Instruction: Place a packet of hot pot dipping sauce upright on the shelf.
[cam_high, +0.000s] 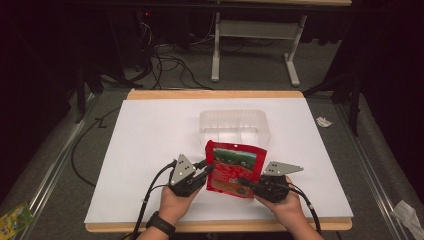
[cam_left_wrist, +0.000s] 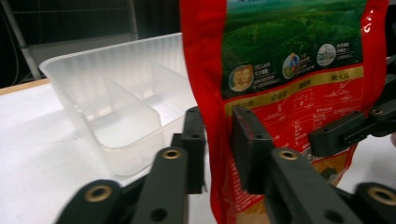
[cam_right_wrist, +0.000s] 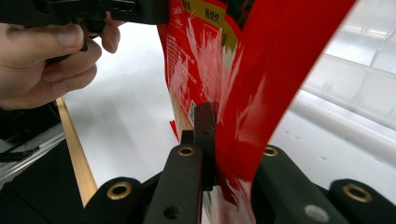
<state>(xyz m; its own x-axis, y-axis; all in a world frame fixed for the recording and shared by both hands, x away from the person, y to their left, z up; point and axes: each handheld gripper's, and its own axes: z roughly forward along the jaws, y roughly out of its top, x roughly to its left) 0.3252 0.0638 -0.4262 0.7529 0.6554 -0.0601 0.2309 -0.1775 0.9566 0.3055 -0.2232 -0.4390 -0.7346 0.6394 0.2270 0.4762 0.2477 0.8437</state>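
Observation:
A red snack pouch (cam_high: 235, 169) with a green picture stands upright just above the white table top (cam_high: 150, 145), held between both grippers. My left gripper (cam_high: 209, 167) is shut on the pouch's left edge; in the left gripper view the pouch (cam_left_wrist: 289, 84) passes between the two jaw pads (cam_left_wrist: 247, 140). My right gripper (cam_high: 245, 182) is shut on the pouch's lower right part, and in the right gripper view the red film (cam_right_wrist: 243, 107) is pinched between its jaws. Directly behind the pouch sits a clear plastic container (cam_high: 235, 125) with inner dividers (cam_left_wrist: 126, 102), holding nothing.
The other hand with its gripper (cam_right_wrist: 107, 11) shows at the top left of the right gripper view. The table's wooden front edge (cam_high: 215, 226) lies close to the person's wrists. Cables and a white table frame (cam_high: 255, 30) are on the floor beyond.

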